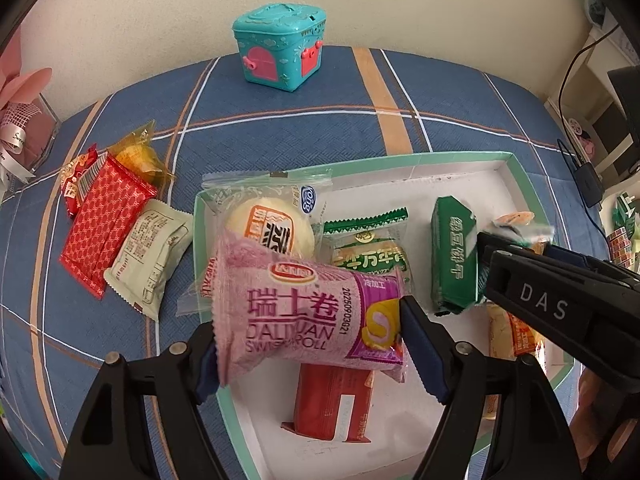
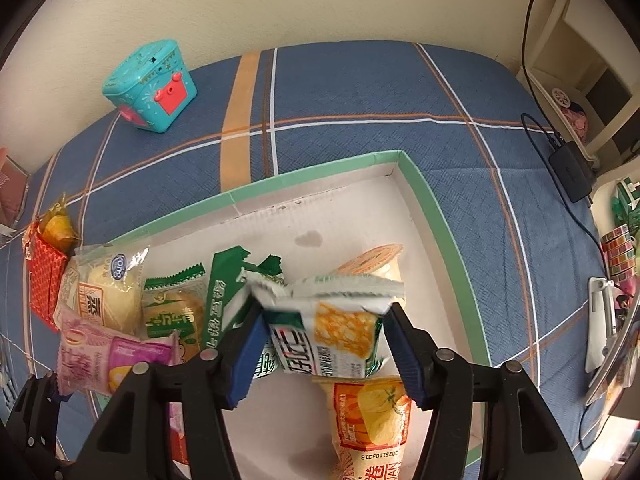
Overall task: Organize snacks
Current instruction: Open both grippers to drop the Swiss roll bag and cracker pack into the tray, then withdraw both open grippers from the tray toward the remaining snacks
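My left gripper is shut on a pink Swiss roll packet and holds it above the near left part of the green-rimmed white tray. The packet also shows in the right wrist view. My right gripper is shut on a white and green cracker packet above the tray. It shows in the left wrist view as the black arm marked DAS. In the tray lie a round bun packet, green packets, a red packet and a yellow packet.
Left of the tray on the blue plaid cloth lie a red patterned packet, a cream packet and a yellow wrapped snack. A teal toy box stands at the back. Shelves and cables are on the right.
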